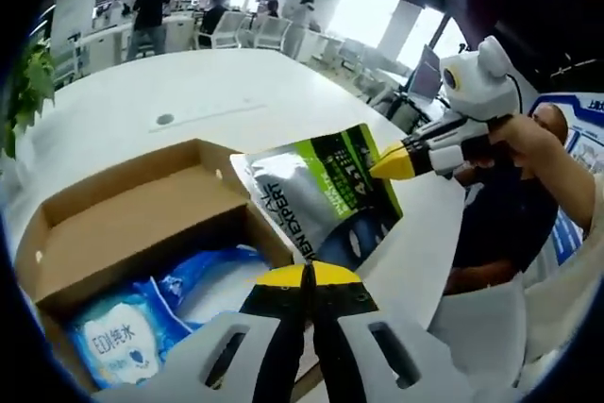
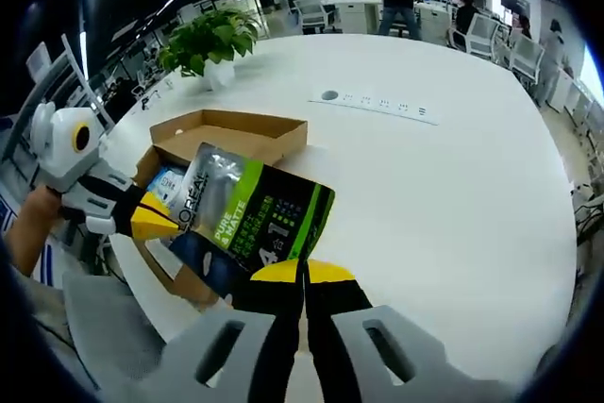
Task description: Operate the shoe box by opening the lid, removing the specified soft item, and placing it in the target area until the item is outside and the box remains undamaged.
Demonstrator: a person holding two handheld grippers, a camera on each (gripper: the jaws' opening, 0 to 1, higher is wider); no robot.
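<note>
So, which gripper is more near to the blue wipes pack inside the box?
Left. The left gripper grips the pouch directly above the box, beside the blue wipes pack. The right gripper holds the pouch's opposite end, beyond the box.

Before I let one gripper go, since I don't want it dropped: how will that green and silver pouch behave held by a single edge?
The pouch looks like thin glossy film, so probably floppy and a bit slippery. It is held between the left gripper and right gripper, and may sag or swing from one edge. It looks flat, likely light.
</note>
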